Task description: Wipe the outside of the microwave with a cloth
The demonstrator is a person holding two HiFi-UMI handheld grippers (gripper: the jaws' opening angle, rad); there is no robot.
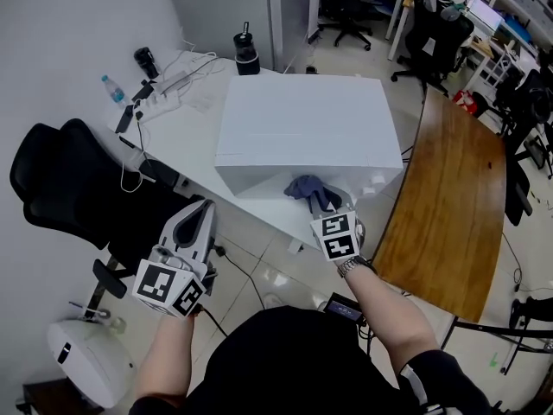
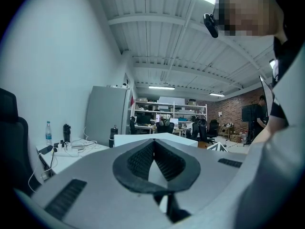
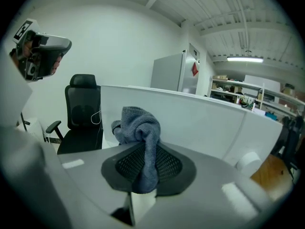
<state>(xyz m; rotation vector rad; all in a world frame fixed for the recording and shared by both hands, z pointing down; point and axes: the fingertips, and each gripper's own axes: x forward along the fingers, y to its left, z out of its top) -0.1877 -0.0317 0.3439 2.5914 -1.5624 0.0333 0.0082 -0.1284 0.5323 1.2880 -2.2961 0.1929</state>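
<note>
Cloth [image 1: 309, 190] is clamped in right tongs [image 1: 328, 207], just before the microwave [image 1: 302, 132] front face, possibly touching. Left tongs [image 1: 202, 210] are closed, empty, farther off.

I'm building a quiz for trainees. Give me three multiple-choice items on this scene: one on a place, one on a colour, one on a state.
1. Where is the cloth?
A. In the right gripper's jaws
B. On the floor
C. On the chair

2. What colour is the microwave?
A. Black
B. White
C. Red

3. How do the left gripper's jaws stand?
A. Wide open
B. Shut on a bottle
C. Shut, empty

Answers:
1 A, the cloth is pinched between its jaws.
2 B, its whole casing is white.
3 C, its jaws meet with nothing between them.
</note>
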